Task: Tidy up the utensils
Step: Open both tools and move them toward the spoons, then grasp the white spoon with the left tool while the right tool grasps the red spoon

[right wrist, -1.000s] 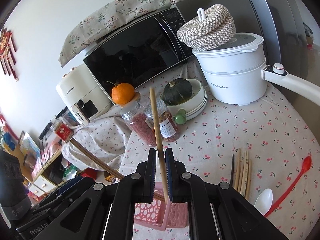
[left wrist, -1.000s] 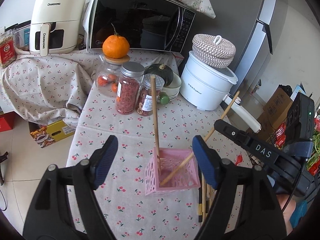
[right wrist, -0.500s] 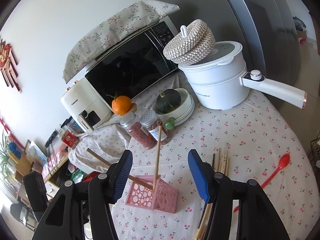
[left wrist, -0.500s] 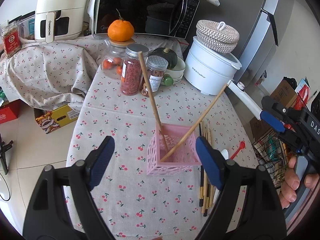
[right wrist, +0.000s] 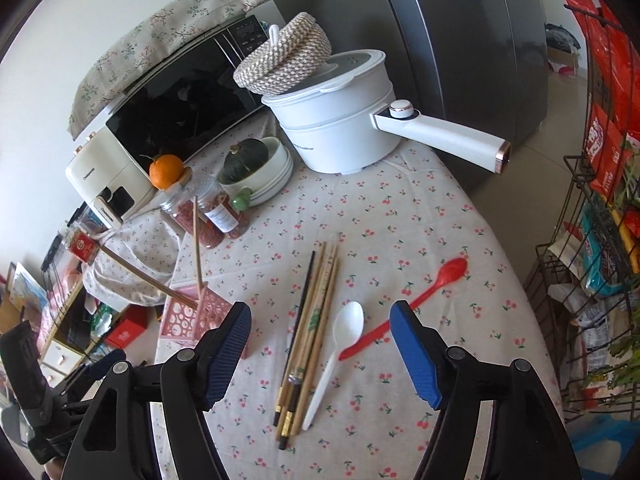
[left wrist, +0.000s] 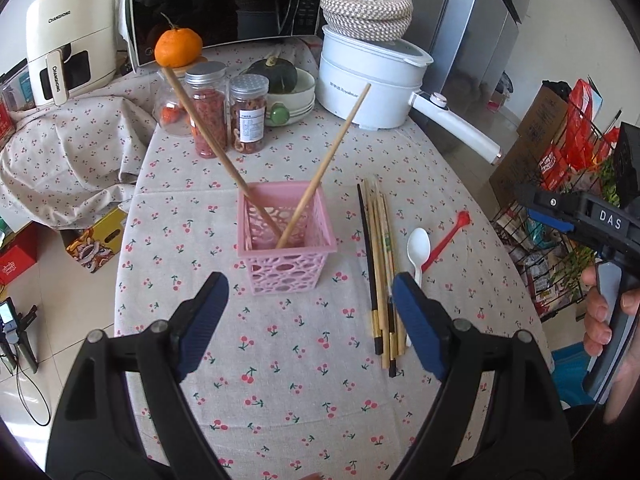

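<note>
Cherry-print tablecloth (left wrist: 296, 360) carries a pink basket (left wrist: 285, 240) holding two chopsticks (left wrist: 320, 168). More chopsticks (right wrist: 316, 320) lie beside it. Both the left gripper (left wrist: 308, 320) and the right gripper (right wrist: 320, 356) are spread apart, empty.

"CHANGHONG" on air fryer (left wrist: 68, 36); "DAS" on right hand-held gripper (left wrist: 610, 216)

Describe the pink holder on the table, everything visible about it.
The pink plastic square basket stands upright on the cherry-print tablecloth, left of the loose chopstick bundle. Its walls are a lattice of oval cut-outs under a solid flared rim, and the top is open. Two long wooden chopsticks stand inside, crossing low and leaning out against opposite sides of the rim. Neither gripper touches it.
</note>
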Demonstrator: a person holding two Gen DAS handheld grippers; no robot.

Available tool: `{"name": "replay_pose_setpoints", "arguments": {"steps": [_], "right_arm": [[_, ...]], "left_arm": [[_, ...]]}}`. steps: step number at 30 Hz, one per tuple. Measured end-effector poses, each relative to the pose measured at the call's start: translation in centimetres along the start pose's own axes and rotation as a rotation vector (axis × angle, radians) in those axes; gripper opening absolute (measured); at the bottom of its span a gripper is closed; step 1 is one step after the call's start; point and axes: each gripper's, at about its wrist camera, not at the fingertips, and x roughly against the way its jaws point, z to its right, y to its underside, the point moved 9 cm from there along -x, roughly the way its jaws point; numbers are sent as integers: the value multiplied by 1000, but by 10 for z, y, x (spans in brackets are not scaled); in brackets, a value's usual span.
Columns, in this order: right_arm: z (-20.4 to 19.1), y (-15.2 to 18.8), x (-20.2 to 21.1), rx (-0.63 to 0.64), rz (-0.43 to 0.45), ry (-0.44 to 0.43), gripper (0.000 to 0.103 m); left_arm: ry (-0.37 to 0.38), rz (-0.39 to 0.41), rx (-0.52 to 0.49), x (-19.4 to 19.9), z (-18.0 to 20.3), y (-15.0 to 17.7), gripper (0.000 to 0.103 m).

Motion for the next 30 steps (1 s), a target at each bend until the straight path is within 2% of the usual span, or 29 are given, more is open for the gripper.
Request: {"name": "replay_pose_setpoints", "arguments": {"steps": [5,11,14,16,19,23,30], "right_arm": [[41,18,-13,-27,-95,109,74],[73,26,-24,-72,-176,138,74],[81,27,-30,-102,-198,131,74],[87,27,-33,-105,-212,144,74],[95,28,-37,-108,-238,155,74],[102,25,-42,-125,-254,145,74],[119,18,-51,-118,-271,193,74]], "left_arm": [[-10,-92,-37,-12,25,20,84],[6,-120,-124,-35,73,25,84],[27,-172,-142,-62,94,23,73],[48,-234,-135,-83,104,23,60],[43,-293,-120,-110,112,18,54],[27,-327,-127,-134,124,8,54],[16,-353,-146,-170,145,2,54]]}}
